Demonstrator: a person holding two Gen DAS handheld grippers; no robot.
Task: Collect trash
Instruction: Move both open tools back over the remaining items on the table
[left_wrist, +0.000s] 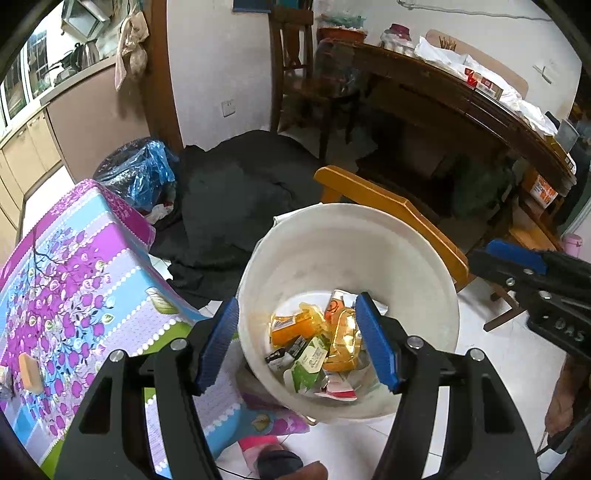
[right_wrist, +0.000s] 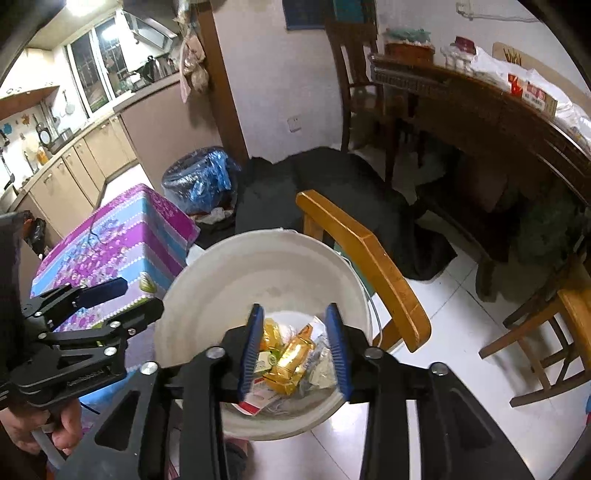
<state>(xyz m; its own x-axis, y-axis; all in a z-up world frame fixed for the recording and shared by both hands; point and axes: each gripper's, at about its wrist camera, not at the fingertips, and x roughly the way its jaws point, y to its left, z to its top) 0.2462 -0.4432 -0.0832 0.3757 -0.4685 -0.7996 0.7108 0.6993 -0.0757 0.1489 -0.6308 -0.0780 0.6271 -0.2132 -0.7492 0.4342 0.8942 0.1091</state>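
A white bucket (left_wrist: 332, 229) (right_wrist: 258, 266) stands on the floor beside the table. It holds several wrappers and sachets (left_wrist: 291, 325), orange, yellow, green and red-white. My left gripper (left_wrist: 297, 343) hangs open over the bucket's near-left rim, with one blue pad outside the wall and the other over the inside. Nothing is pinched between its pads. My right gripper (right_wrist: 294, 350) is open above the bucket's inside, and a golden wrapper (right_wrist: 291, 358) lies below the gap among the other trash. Each gripper also shows in the other view, the right gripper (left_wrist: 509, 266) at the right and the left gripper (right_wrist: 136, 295) at the left.
A table with a purple and blue floral cloth (left_wrist: 74, 277) (right_wrist: 118, 236) lies to the left, with an orange block (left_wrist: 31, 371) on it. A yellow wooden chair (left_wrist: 388, 210) (right_wrist: 362, 258) touches the bucket's far side. A blue-bagged bin (left_wrist: 140, 173), black cloth (left_wrist: 240, 192) and a dark wooden table (left_wrist: 461, 103) lie beyond.
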